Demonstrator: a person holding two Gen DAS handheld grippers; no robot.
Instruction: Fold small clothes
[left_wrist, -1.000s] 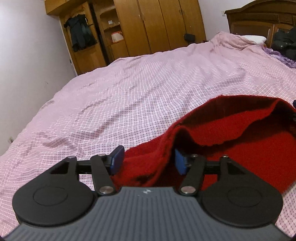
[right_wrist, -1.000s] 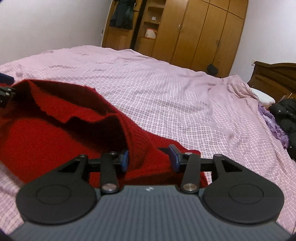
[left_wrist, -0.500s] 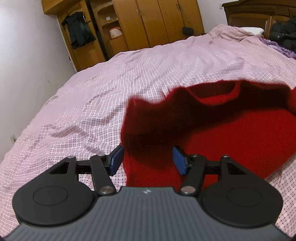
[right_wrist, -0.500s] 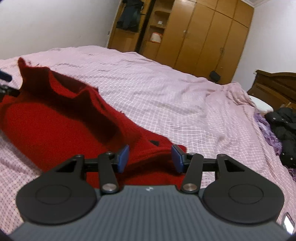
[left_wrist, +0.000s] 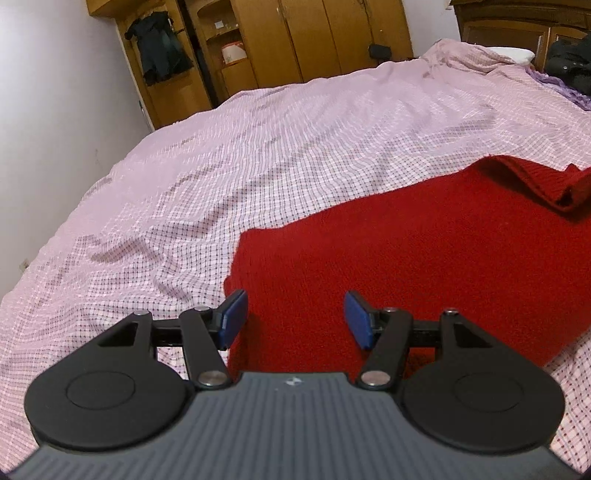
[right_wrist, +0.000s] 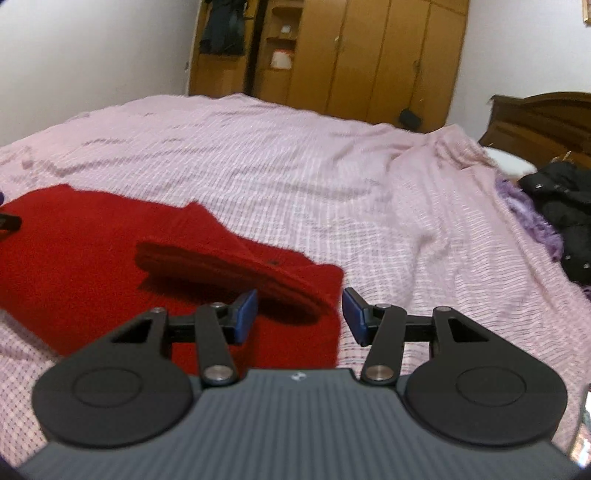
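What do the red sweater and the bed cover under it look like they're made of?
The red sweater looks like a thick, soft knit, probably wool or acrylic: fuzzy matte surface, ribbed edge on the folded part. The bed cover looks like thin woven cotton or a blend: a fine pink-and-white check, matte, lying in shallow wrinkles. The exact fibres can't be told.

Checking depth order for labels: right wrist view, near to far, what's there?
Open right gripper → red knitted sweater, lying folded → pink checked bedspread → brown wooden wardrobe at the far wall.
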